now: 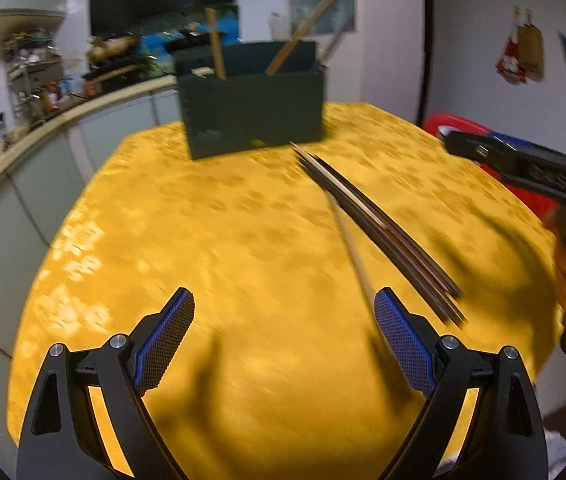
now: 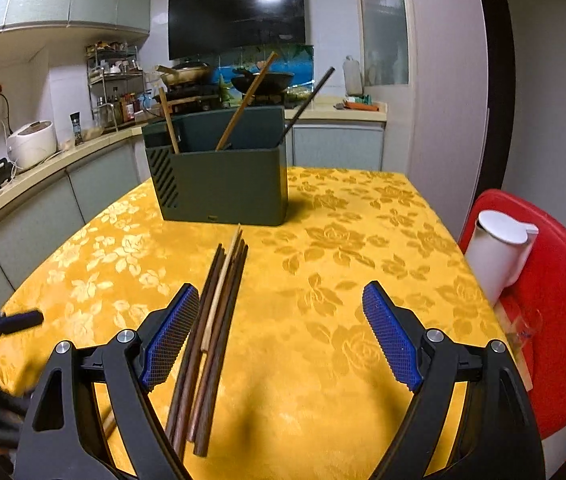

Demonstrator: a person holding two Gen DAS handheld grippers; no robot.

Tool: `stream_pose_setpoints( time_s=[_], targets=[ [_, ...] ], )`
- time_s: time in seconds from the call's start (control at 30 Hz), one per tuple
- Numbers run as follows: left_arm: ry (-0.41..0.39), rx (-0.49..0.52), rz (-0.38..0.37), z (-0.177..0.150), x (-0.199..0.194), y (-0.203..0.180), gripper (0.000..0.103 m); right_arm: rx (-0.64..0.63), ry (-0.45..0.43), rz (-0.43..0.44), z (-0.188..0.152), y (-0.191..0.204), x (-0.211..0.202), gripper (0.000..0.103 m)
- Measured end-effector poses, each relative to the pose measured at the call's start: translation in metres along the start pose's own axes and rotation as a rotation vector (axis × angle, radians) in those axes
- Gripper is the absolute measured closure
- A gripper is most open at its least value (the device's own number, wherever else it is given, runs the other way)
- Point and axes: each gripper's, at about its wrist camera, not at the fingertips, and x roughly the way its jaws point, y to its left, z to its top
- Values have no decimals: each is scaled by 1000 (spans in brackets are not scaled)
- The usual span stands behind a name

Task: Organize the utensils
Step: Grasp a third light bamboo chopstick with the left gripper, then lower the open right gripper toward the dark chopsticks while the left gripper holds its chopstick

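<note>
Chopsticks point(image 2: 211, 332) lie bundled mid-counter point(image 2: 363, 280), just before the green holder point(image 2: 223, 184) near the far edge. Left claw point(image 1: 285, 340) and right claw point(image 2: 277, 336) both gape wide, empty, above bare yellow cloth.

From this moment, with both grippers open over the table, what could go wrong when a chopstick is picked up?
1. The chopsticks lie packed side by side, so the right gripper may pinch several or scatter them.
2. Three sticks already lean in the green holder; a new one could knock them.
3. The left gripper hovers close to the same bundle, and its view is blurred, so the two grippers might collide.
</note>
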Motion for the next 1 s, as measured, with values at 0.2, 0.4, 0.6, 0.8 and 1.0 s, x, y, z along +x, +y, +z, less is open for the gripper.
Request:
stream_pose_setpoints(
  time_s=[0.2,0.4,0.6,0.8,1.0],
  targets=[
    [44,27,-58,-12,5,-19,15,7,15,0,-4,-3,3,22],
    [91,65,-97,-20,12,-33,36,8,22,1,-6,-4,4,22],
    [85,79,-86,-18,10,-32,67,6,25,3,-6,-5,3,22],
    [85,83,-64,-15,13,-25,96,-12,42,16,-13,-2,0,22],
    [100,26,-28,-10,18,-7,97,-35,91,46,-28,3,-5,30]
  ],
)
